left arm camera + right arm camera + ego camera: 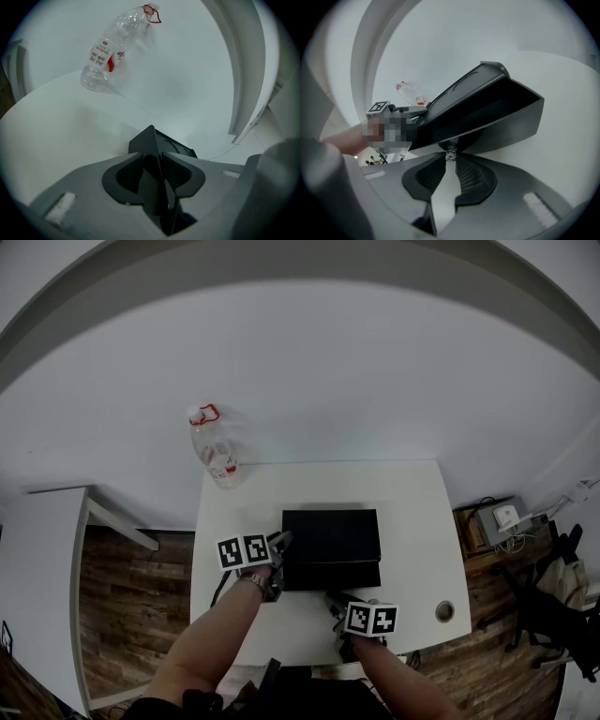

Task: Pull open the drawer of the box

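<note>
A black box (pixel 330 535) lies on the white table (pixel 412 521), with its drawer (pixel 332 576) drawn out a little toward me. In the right gripper view the drawer (pixel 497 126) gapes dark under the box top. My right gripper (pixel 450 158) is shut on the small silver knob (pixel 450 153) on the drawer's front, and it shows at the box's near side (pixel 334 599) in the head view. At the box's left side, my left gripper (pixel 278 551) is shut on the box's thin black corner edge (pixel 151 140), which stands between its jaws (pixel 157 161).
A clear plastic bottle (pixel 217 457) with a red cap ring lies at the table's far left corner, also seen from the left gripper (pixel 110 51). A round cable hole (pixel 444 611) is at the near right corner. A white desk (pixel 42 568) stands left and a chair (pixel 544 615) right.
</note>
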`<state>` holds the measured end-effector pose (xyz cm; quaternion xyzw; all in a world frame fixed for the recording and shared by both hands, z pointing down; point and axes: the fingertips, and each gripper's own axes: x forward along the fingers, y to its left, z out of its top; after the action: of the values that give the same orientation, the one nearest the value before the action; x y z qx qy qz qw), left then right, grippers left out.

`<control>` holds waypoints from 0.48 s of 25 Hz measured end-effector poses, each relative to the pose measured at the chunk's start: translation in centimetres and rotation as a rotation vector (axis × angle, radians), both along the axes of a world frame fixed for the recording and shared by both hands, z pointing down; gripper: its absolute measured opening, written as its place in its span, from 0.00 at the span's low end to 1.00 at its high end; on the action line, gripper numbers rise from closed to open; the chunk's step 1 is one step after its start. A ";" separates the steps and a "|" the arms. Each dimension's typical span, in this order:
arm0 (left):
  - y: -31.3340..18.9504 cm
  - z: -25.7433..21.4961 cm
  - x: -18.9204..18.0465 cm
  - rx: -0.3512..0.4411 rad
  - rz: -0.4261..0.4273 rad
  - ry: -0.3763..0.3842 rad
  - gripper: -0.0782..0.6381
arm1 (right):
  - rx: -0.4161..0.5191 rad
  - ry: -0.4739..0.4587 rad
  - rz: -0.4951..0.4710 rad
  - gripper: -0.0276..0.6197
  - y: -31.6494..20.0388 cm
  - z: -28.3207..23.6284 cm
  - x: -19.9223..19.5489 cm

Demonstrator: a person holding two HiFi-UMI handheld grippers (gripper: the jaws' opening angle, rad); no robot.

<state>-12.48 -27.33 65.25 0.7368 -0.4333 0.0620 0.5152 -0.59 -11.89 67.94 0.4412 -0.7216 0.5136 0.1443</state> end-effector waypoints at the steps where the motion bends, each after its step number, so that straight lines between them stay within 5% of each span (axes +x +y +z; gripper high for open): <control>1: 0.0 0.0 0.0 0.000 0.000 0.000 0.29 | 0.000 -0.001 0.000 0.15 0.1 0.0 0.0; 12: -0.1 0.0 -0.1 0.001 -0.009 -0.002 0.29 | -0.005 -0.009 -0.002 0.15 1.3 0.0 0.0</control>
<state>-12.58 -27.39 65.23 0.7353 -0.4369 0.0601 0.5147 -0.64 -10.57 67.91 0.4378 -0.7215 0.5171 0.1427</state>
